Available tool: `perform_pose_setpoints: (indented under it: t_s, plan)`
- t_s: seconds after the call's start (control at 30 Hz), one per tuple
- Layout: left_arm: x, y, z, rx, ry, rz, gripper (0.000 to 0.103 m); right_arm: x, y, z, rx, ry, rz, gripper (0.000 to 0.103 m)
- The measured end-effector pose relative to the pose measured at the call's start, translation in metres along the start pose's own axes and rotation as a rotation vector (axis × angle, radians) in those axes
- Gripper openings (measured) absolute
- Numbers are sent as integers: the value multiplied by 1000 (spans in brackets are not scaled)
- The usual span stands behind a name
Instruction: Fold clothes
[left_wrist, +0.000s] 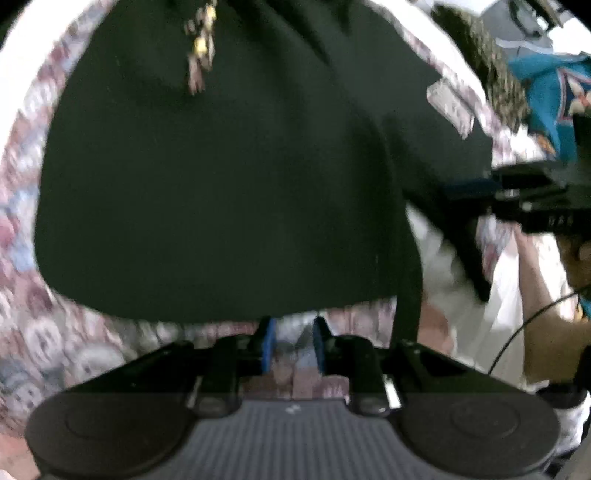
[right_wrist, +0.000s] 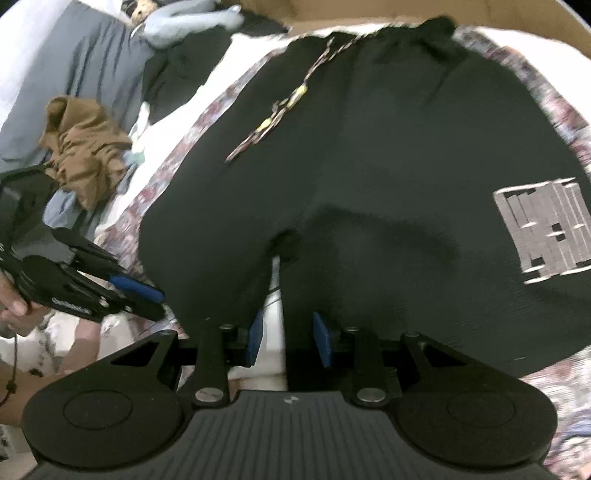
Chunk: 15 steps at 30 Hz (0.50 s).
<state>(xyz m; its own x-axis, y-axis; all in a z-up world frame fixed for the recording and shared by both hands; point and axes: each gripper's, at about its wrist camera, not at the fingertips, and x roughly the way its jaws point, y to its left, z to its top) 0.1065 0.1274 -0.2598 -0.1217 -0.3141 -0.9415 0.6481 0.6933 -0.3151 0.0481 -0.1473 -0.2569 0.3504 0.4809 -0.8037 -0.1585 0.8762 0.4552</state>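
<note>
- Left gripper (left_wrist: 292, 345) points steeply down, jaws slightly apart and empty, just short of the black shorts (left_wrist: 221, 184) on the patterned bedspread (left_wrist: 29, 314).
- Right gripper (right_wrist: 289, 341) tilts down, jaws parted around the shorts' hem; whether they pinch it is unclear.

Home bedroom: floral bedspread (right_wrist: 173, 173), grey sheet (right_wrist: 74, 55), stuffed toy (right_wrist: 184, 22), loose clothes pile (right_wrist: 85, 147).

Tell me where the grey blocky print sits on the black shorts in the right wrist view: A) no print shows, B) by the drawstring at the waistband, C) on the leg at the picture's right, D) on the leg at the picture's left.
C: the grey blocky print lies on the black shorts' leg at the picture's right, well away from the patterned drawstring.
</note>
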Motion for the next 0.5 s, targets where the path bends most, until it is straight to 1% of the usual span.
perform_pose_setpoints:
  t_s: [0.03,0.1,0.17,0.23,0.33,0.37,0.43,0.47,0.5]
  plan:
    - [3,2,-3,-3,10,7,17,5,3,-1,2,13,13,37]
    - [8,7,-9,-8,31,21,7,16,8,-1,5,41,35,37]
    - [8,11,-11,-15,47,24,4,25,12,-1,12,64,52,37]
    - [2,16,-9,-32,47,33,3,35,14,0,29,86,67,38]
    - [-16,25,-7,-71,-26,39,6,50,10,1,96,109,103,38]
    - [-22,30,-6,-105,-58,47,8,54,8,2,123,114,115,38]
    - [-31,41,-6,-186,-117,58,8,61,4,4,178,121,135,37]
    - [-35,47,-6,-225,-146,67,8,62,4,4,193,124,143,28]
    - [-39,52,-5,-251,-169,86,9,64,4,5,203,127,149,20]
